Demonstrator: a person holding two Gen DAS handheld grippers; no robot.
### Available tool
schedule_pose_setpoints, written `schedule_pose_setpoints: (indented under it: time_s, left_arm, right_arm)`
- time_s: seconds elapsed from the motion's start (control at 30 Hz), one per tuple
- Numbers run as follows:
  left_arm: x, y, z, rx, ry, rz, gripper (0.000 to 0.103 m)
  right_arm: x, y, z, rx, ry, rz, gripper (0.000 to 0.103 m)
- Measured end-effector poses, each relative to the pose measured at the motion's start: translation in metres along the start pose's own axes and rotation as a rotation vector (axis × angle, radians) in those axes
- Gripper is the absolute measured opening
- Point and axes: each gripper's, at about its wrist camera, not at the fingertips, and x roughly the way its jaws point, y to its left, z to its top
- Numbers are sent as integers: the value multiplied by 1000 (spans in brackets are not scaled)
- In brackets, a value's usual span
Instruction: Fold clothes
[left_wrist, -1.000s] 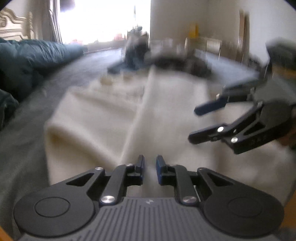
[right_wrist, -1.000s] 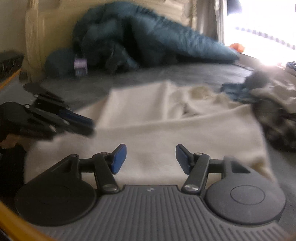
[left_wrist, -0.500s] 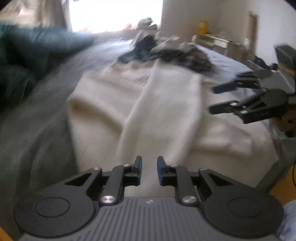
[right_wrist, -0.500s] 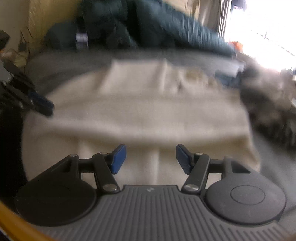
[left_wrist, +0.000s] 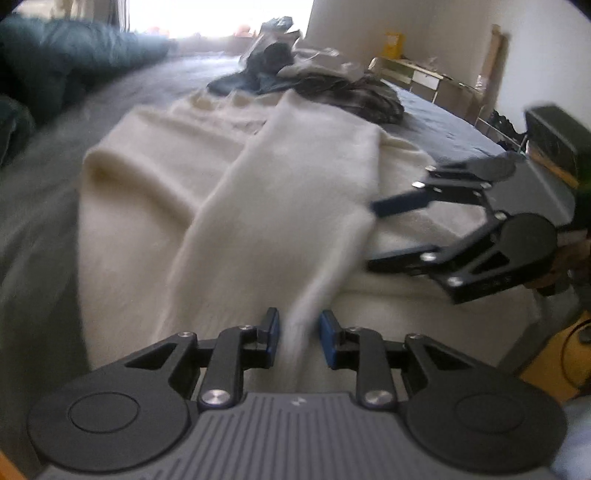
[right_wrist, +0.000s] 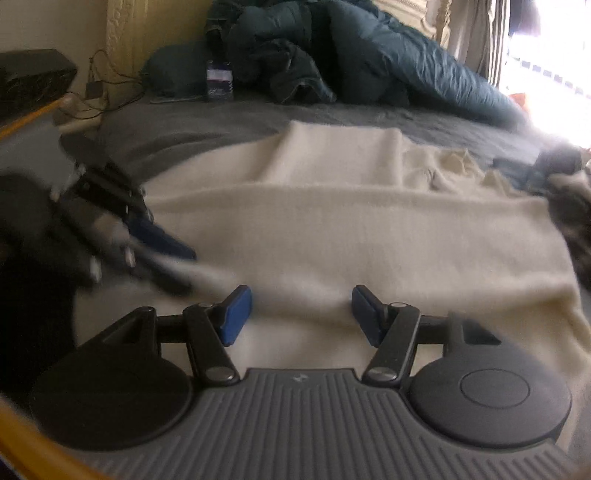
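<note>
A cream sweater (left_wrist: 207, 192) is being spread flat on the grey bed (left_wrist: 40, 206), near its edge, with a sleeve (left_wrist: 295, 206) folded across the body. The left gripper (left_wrist: 298, 334) is being held with its jaws slightly parted, just opened, the sleeve's end between the pads, unpressed. The right gripper (right_wrist: 301, 314) is being held with jaws wide apart above the sweater's hem, gripping nothing.

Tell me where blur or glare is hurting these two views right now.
Left wrist view: window blown out white, cream sweater soft near the left gripper. Right wrist view: left gripper smeared by motion, glare at the right edge, right gripper sharp.
</note>
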Motion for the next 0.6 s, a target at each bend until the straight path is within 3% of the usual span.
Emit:
schedule_pose_setpoints:
  time_s: [0.27,0.33,0.4,0.6]
  left_arm:
    - [-1,18,11,-66,89,-62,25]
    - [-6,24,20,-108,95,-88,33]
    - [-10,28,29,-137,94,-112,48]
    - [-8,42,78,-61,-3,-98,49]
  right_arm:
    - [-23,-61,-13,280,71,242,61]
    - [-33,-79,-5,359,78,251,61]
    - [-47,-97,7,372,31,180,62]
    - [-31,-158,48,347,-96,-77,66]
